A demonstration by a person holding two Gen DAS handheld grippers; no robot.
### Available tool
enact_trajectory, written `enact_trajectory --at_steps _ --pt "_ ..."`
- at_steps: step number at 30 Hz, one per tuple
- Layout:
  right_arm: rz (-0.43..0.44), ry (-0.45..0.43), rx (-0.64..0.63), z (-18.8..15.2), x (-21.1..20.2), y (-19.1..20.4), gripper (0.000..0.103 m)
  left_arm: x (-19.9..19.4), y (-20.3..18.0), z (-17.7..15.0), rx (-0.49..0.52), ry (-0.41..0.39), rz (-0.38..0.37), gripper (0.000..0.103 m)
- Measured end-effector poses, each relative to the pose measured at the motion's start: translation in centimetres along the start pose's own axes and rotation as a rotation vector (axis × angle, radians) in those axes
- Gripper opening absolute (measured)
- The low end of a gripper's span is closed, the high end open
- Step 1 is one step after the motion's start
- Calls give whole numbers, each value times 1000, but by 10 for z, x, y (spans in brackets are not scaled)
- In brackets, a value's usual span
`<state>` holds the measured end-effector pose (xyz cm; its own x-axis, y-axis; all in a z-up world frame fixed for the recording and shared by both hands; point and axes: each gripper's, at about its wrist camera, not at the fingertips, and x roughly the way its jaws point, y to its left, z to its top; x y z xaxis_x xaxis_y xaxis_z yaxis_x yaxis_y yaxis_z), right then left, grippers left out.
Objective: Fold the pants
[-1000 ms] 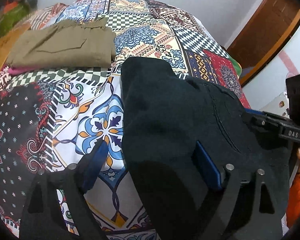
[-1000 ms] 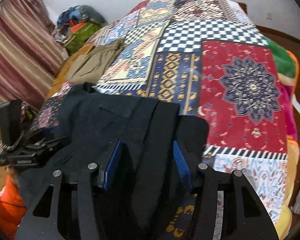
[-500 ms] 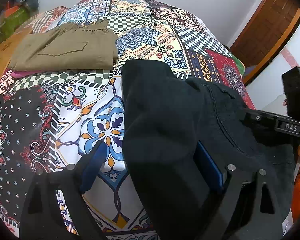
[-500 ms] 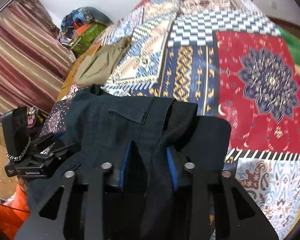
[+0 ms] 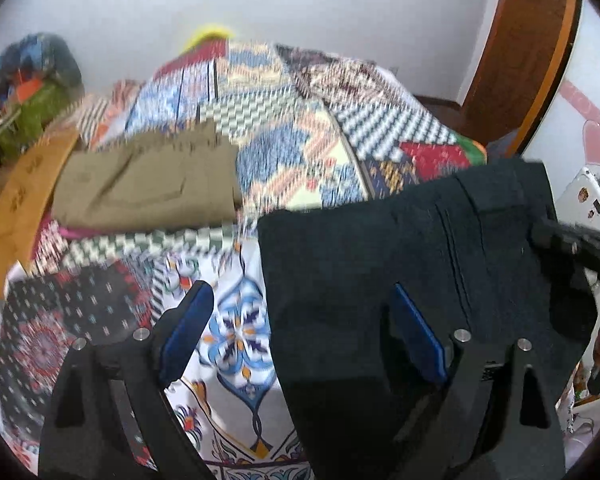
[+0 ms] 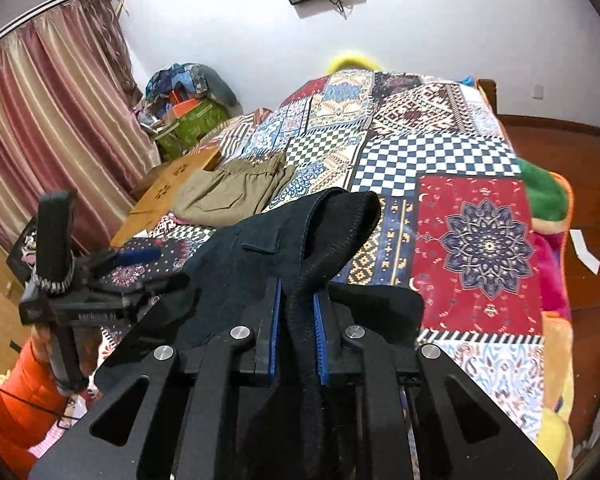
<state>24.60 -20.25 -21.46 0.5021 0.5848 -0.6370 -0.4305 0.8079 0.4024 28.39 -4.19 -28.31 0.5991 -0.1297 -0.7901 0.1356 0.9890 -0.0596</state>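
While the right gripper (image 6: pixel 297 334) is finishing its closing stroke, its blue pads are pinching a thick seamed edge of the black pants (image 6: pixel 260 272); a second ago those jaws stood well apart with the cloth lying loose between them. The pinched band is now standing up in a hump above the fingers instead of lying flat.

Left gripper (image 5: pixel 304 336): jaws spread wide, unchanged across the three looks. One blue finger (image 5: pixel 186 332) is hanging over bare bedspread (image 5: pixel 236 332); the other is lying against the black cloth, so nothing is clamped on that side.

Both views are tilting up from the bed; more wall is showing than before, and the left view is smeared by motion. Pants location: near corner of the patchwork bedspread, draped partly off its edge, with the right-hand portion being raised.

Olive pants (image 6: pixel 236 190) are sitting already folded farther up the bed, well apart from the black pair.

Judgement: the grasp is just secured, and the lift is beginning with one grip only. Risk: the unclamped left side is likely to sag or drag unless it gets pinched too.
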Motion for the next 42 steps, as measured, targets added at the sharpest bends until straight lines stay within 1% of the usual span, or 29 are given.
enact_trajectory --at_steps 2,4,7,8,9,10,11,12,14,16,18,21,23,25,27,31,33,36,39,42 --pt "-22 3 5 -3 -1 -3 13 -1 -3 6 12 -14 6 91" --pt "-61 22 24 -8 3 -12 13 6 -7 12 34 -9 20 91" --pt "-95 60 58 -17 15 -27 14 27 -11 10 61 34 64 91" --pt "-123 80 62 -22 21 -31 15 37 -11 7 68 57 80 91" --pt "-137 92 71 -24 25 -35 15 46 -12 4 71 78 85 91" --pt "-140 106 85 -28 28 -39 19 53 -12 1 72 98 86 91" --pt "-146 121 96 -32 28 -41 19 60 -11 -2 69 117 83 91" --pt "-160 121 95 -34 27 -42 19 63 -11 -4 64 127 79 91" --pt "-192 116 81 -34 17 -40 23 65 -8 -6 46 139 71 91" --pt "-218 106 69 -31 6 -37 26 58 -6 -6 33 133 71 91" --pt "-216 80 65 -28 -9 -31 28 43 -5 -5 30 113 65 91" --pt "-189 46 46 -26 -28 -17 32 16 -10 -7 44 77 38 91" --pt "-154 34 42 -29 -35 -5 36 0 -13 -12 54 63 16 91" --pt "-120 48 38 -38 -35 6 36 -13 -17 -21 62 62 -19 91" --pt "-115 86 24 -50 -29 15 36 -18 -22 -34 68 82 -37 91" --pt "-141 184 0 -78 -6 22 36 -9 -27 -63 76 129 -25 91" --pt "-152 180 2 -81 -6 22 36 -9 -22 -69 34 128 -40 91" --pt "-161 162 17 -75 -19 22 36 -17 -14 -63 -7 131 -50 91" --pt "-168 143 14 -73 -35 24 38 -29 -5 -60 -17 102 -23 91" --pt "-178 139 8 -80 -47 27 43 -36 7 -62 -23 93 1 91"
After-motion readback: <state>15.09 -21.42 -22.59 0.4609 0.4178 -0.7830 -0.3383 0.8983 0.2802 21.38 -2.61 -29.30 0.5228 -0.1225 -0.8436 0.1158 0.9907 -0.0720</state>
